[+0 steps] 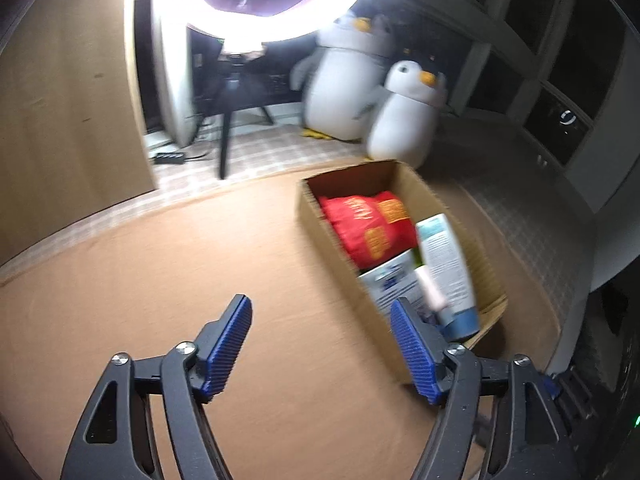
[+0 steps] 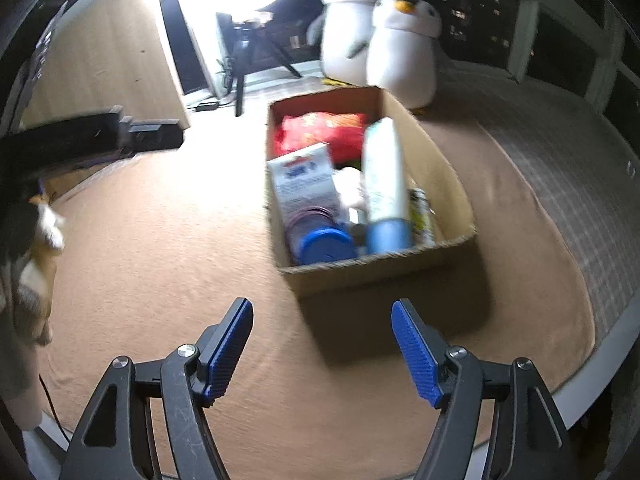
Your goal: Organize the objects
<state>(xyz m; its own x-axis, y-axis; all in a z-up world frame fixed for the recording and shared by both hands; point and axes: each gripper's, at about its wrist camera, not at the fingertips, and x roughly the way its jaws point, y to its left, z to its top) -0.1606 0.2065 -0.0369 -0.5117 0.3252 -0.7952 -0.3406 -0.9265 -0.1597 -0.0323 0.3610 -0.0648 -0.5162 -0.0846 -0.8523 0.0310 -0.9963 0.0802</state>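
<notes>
A cardboard box (image 2: pixel 436 160) stands on the brown cloth-covered table (image 2: pixel 168 248). It holds a red snack bag (image 2: pixel 320 128), a white carton (image 2: pixel 304 184), a white tube with a blue cap (image 2: pixel 384 184) and a blue-lidded jar (image 2: pixel 324 244). My right gripper (image 2: pixel 322 316) is open and empty, just short of the box's near wall. In the left wrist view the same box (image 1: pixel 316 216) sits to the right, with the red bag (image 1: pixel 368 224) and the tube (image 1: pixel 444 264) inside. My left gripper (image 1: pixel 320 316) is open and empty beside the box's left wall.
Two plush penguins (image 2: pixel 380 40) stand behind the box. A ring light on a tripod (image 1: pixel 240 40) glares at the back. The left gripper's black body (image 2: pixel 100 132) and a person's hand (image 2: pixel 36 240) show at the left of the right wrist view. Dark windows line the right.
</notes>
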